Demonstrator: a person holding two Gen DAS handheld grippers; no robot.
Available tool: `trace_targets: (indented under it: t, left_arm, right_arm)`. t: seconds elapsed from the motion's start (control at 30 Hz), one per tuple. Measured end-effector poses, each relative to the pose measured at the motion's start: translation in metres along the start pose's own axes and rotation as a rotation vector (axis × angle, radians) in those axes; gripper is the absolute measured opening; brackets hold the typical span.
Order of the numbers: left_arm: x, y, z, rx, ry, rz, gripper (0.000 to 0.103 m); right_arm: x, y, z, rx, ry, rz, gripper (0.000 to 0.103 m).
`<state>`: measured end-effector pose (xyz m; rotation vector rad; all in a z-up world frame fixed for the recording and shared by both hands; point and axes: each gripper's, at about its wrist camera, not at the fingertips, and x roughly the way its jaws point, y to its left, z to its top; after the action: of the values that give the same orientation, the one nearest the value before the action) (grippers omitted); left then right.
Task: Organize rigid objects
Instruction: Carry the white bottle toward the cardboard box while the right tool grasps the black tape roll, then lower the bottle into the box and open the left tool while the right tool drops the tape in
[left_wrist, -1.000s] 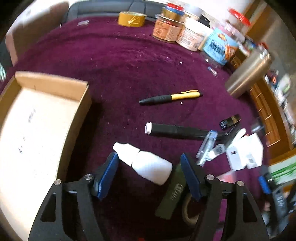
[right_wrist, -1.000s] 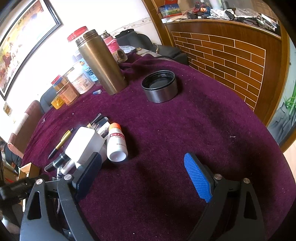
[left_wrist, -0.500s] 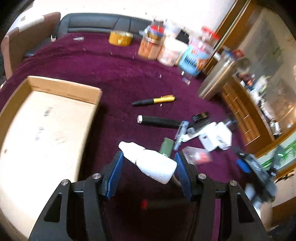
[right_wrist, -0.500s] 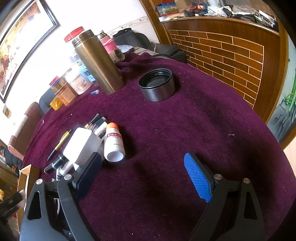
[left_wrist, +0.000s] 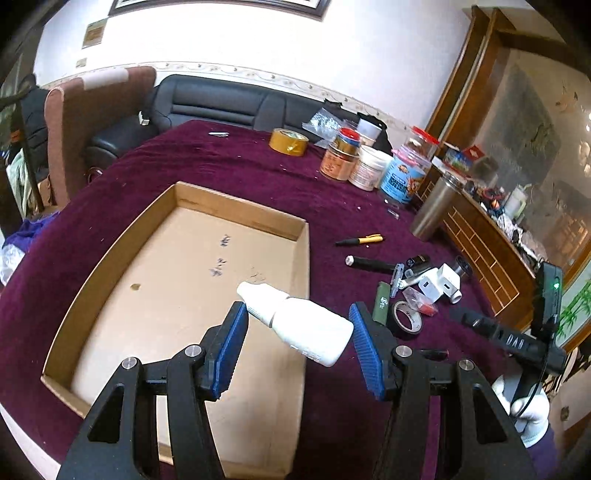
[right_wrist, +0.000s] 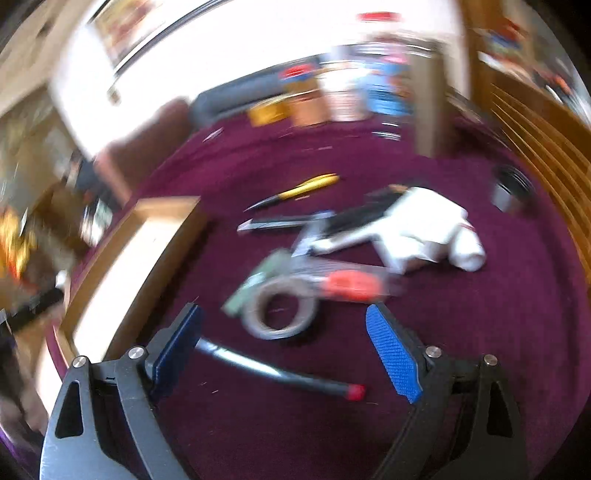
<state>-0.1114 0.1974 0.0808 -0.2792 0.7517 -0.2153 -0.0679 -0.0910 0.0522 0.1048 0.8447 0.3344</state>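
Observation:
My left gripper (left_wrist: 297, 332) is shut on a white dropper bottle (left_wrist: 306, 325), which lies slantwise between the blue pads. It hangs over the right wall of the open cardboard box (left_wrist: 240, 206). In the left wrist view my right gripper (left_wrist: 517, 339) shows at the right edge in a white-gloved hand. The right wrist view is blurred. There my right gripper (right_wrist: 282, 312) hangs over the purple cloth with its jaws closing. A dark pen with a red end (right_wrist: 280, 373) lies on the cloth below the gap, and the pads do not press on it. A tape roll (right_wrist: 280, 310) lies just ahead.
On the cloth right of the box lie a yellow pen (left_wrist: 358, 240), a black marker (left_wrist: 371, 264), a white charger (left_wrist: 439, 286) and a green lighter (left_wrist: 380, 306). Jars (left_wrist: 369, 166), a steel flask (left_wrist: 432, 210) and yellow tape (left_wrist: 289, 142) stand at the back.
My left gripper closed on the white bottle, lifted it off the cloth and carried it left over the box. My right gripper swung left and rolled, from bare cloth to the pile of small things.

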Motion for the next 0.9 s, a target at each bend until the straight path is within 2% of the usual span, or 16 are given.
trace_targets:
  t: [0.03, 0.13, 0.2, 0.23, 0.27, 0.33, 0.37, 0.4, 0.5, 0.73, 0.8, 0.9]
  left_arm:
    - [-0.001, 0.004, -0.001, -0.008, -0.001, -0.003, 0.051]
    - [-0.007, 0.021, -0.005, -0.037, -0.006, -0.007, 0.051]
    - [-0.011, 0.032, -0.007, -0.057, -0.013, -0.004, 0.051]
    - [-0.012, 0.035, -0.007, -0.063, -0.016, -0.003, 0.051]
    - [-0.013, 0.04, -0.007, -0.069, -0.019, 0.0, 0.051]
    - [-0.014, 0.045, -0.009, -0.072, -0.021, 0.002, 0.051]
    - [-0.015, 0.047, -0.01, -0.072, -0.022, 0.003, 0.051]
    - [-0.015, 0.048, -0.011, -0.071, -0.022, 0.004, 0.051]
    - [-0.017, 0.051, -0.012, -0.073, -0.025, -0.005, 0.051]
    - [-0.018, 0.049, 0.006, -0.062, -0.025, -0.044, 0.051]
    - [-0.011, 0.047, 0.018, -0.042, -0.014, -0.051, 0.051]
    - [0.009, 0.047, 0.043, -0.003, 0.003, -0.012, 0.051]
  right_arm:
    - [0.008, 0.016, 0.0, -0.078, 0.025, -0.02, 0.074]
    - [0.037, 0.05, -0.006, -0.267, 0.12, -0.101, 0.062]
    - [0.054, 0.059, -0.009, -0.337, 0.157, -0.169, 0.053]
    - [0.063, 0.059, -0.008, -0.345, 0.18, -0.188, 0.043]
    - [0.068, 0.057, -0.008, -0.343, 0.198, -0.198, 0.039]
    - [0.074, 0.053, -0.004, -0.298, 0.211, -0.155, 0.023]
    - [0.075, 0.05, -0.002, -0.271, 0.222, -0.13, 0.019]
    - [0.076, 0.05, 0.0, -0.26, 0.226, -0.132, 0.008]
    - [0.064, 0.052, -0.002, -0.236, 0.217, -0.095, 0.008]
    - [0.011, 0.084, 0.013, -0.245, 0.099, 0.01, 0.008]
    - [0.014, 0.098, 0.025, -0.265, 0.086, 0.044, 0.008]
    - [0.027, 0.124, 0.041, -0.312, 0.072, 0.065, 0.008]
